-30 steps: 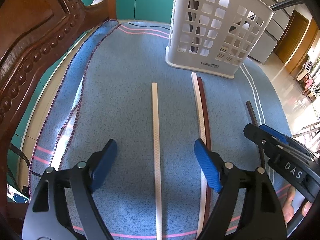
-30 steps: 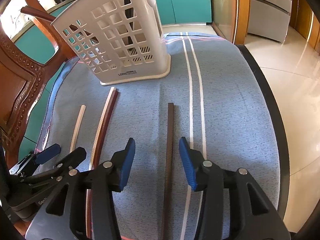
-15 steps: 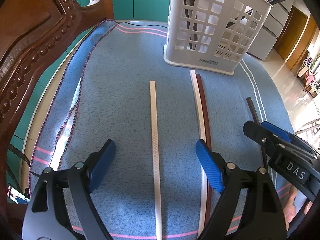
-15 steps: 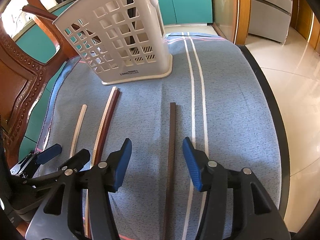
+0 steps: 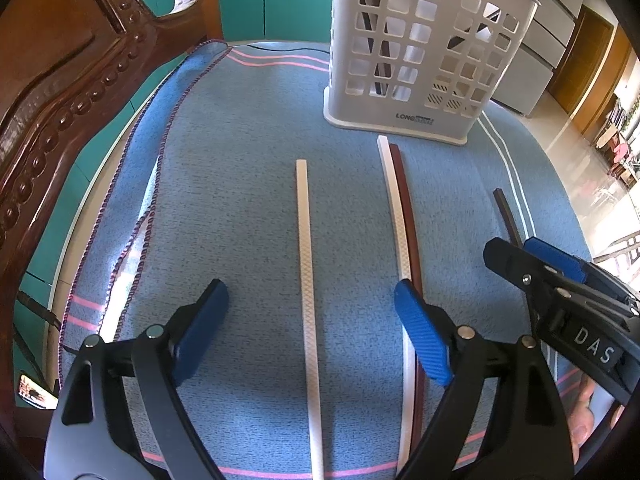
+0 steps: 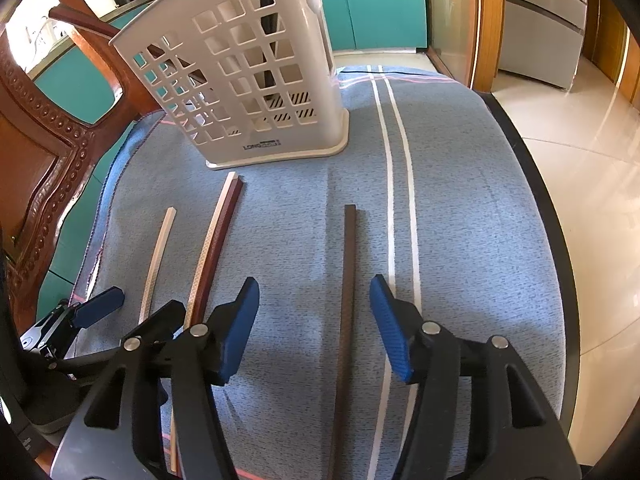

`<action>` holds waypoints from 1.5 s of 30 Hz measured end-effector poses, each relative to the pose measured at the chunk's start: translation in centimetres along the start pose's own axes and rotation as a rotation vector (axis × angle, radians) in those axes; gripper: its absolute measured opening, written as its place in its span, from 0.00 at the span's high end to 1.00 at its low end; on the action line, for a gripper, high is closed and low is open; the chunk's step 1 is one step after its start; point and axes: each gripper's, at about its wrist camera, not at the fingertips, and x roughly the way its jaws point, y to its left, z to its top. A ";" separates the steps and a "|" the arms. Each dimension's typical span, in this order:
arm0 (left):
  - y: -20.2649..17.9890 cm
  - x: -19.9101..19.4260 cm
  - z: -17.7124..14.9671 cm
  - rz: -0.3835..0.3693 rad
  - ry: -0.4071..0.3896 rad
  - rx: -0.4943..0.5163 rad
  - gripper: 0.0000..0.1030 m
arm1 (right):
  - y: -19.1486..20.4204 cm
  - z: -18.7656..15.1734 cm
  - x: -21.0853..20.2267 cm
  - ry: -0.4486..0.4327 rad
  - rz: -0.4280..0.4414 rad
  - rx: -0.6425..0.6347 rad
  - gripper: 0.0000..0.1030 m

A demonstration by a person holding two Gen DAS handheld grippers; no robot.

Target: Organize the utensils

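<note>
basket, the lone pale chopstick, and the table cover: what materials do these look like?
Basket: moulded plastic, off-white, semi-gloss, with a uniform square lattice and printed logo. Pale chopstick: cream, matte, probably plastic or resin; crosshatch texture along it, wood not ruled out. Table cover: woven fabric, blue, flecked weave with a stitched edge.

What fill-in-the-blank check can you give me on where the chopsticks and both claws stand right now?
1. The lone white chopstick lies between the jaws of the ____ claw.
2. The dark brown chopstick lies between the open jaws of the ____ claw.
3. The white-and-maroon pair points toward the white ____.
4. Everything rests on a ____ cloth.

Missing words: left; right; basket; blue
</note>
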 end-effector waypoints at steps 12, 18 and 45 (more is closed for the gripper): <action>-0.3 0.1 -0.2 0.009 0.000 0.012 0.16 | 0.2 0.1 0.1 -0.003 -0.010 -0.014 0.43; -0.5 0.1 -0.3 0.011 0.000 0.015 0.16 | 0.2 0.0 0.1 -0.008 -0.014 -0.018 0.43; -0.9 0.5 -0.4 0.013 0.000 0.033 0.15 | 1.0 2.1 2.1 -0.015 -0.165 -0.113 0.85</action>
